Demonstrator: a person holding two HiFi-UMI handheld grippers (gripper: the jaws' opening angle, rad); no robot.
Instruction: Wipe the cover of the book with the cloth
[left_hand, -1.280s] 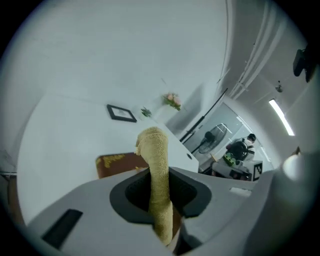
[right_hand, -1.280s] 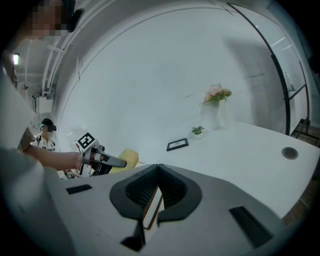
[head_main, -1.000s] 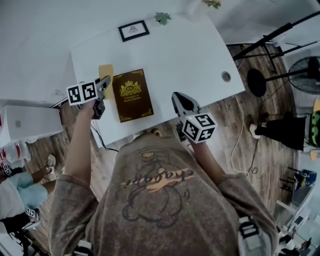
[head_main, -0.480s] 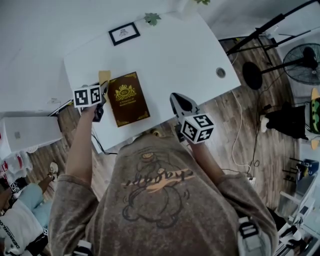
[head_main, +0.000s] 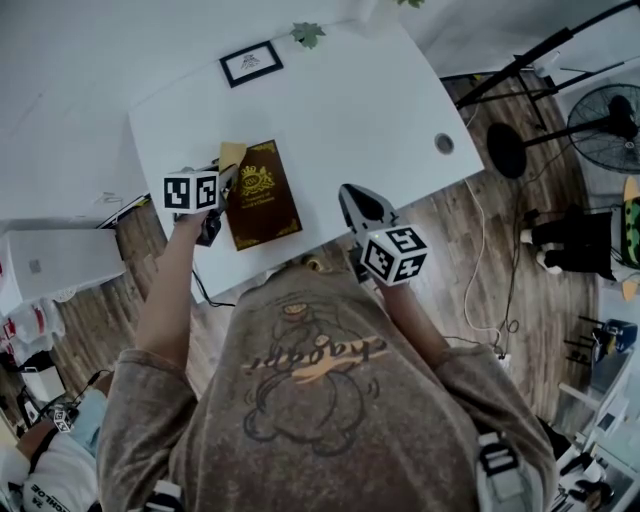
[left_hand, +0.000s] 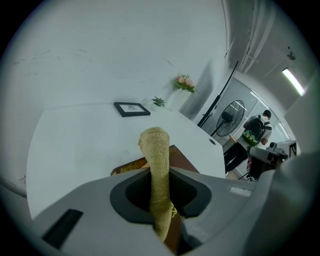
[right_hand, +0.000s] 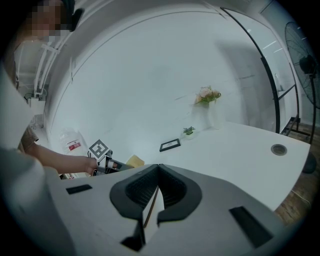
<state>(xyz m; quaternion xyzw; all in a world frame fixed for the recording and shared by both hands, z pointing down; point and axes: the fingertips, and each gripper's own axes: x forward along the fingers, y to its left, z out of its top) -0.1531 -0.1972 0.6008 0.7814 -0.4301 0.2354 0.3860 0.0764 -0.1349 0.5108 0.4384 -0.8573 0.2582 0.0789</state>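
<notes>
The dark brown book with gold ornament lies near the front left of the white table. My left gripper hovers at the book's left edge, shut on the yellow cloth, which sticks out past the jaws over the book's upper left corner. In the left gripper view the cloth rises folded between the jaws, with the book under it. My right gripper is shut and holds nothing, right of the book at the table's front edge. The right gripper view shows the cloth far off.
A small framed picture and a little green plant stand at the table's back. A round cable hole sits near the right edge. A fan and stands are on the wooden floor at right.
The left gripper has moved right with the cloth, from beside the book to over its left edge. The right gripper has hardly moved.
</notes>
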